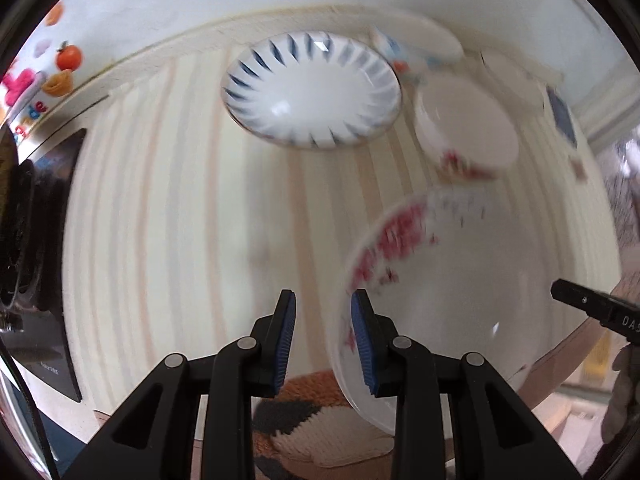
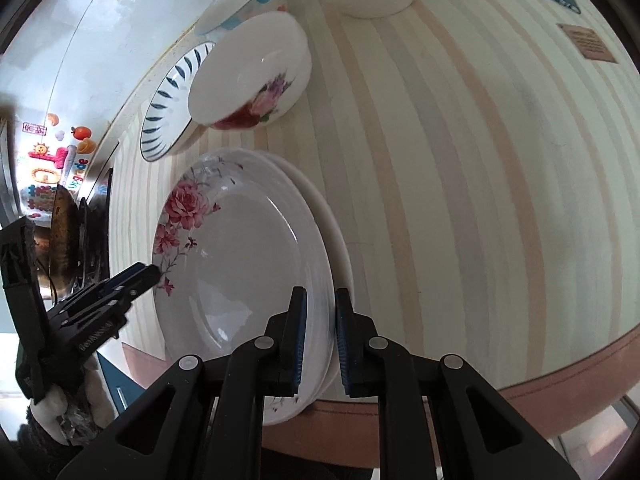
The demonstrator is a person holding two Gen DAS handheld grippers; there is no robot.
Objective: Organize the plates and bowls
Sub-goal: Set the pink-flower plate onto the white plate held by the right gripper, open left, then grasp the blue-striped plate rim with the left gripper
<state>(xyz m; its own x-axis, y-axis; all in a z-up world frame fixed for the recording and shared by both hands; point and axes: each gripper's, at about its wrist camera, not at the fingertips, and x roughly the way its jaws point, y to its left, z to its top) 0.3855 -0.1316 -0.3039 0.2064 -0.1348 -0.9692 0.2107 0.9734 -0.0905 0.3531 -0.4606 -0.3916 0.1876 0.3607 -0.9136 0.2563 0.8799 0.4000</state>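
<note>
The left claw [image 1: 323, 336] and the right claw [image 2: 321, 340] look alike: matte black angular linkage arms with triangular cut-outs and round silver pivot pins. Each finger carries a blue ribbed pad [image 1: 362, 344]. White lettering marks the body of the claw seen from the side. The hand below it wears a pale glove [image 2: 50, 410] and a dark sleeve.

Rose plate [image 1: 424, 280] motion-blurred, plain plate [image 2: 320, 208] mostly hidden beneath

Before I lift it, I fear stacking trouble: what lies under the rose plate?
Under the rose plate lies another white plate, only its rim showing at the right edge. Whether more lie beneath is covered. The right gripper has its jaws around both rims.
</note>
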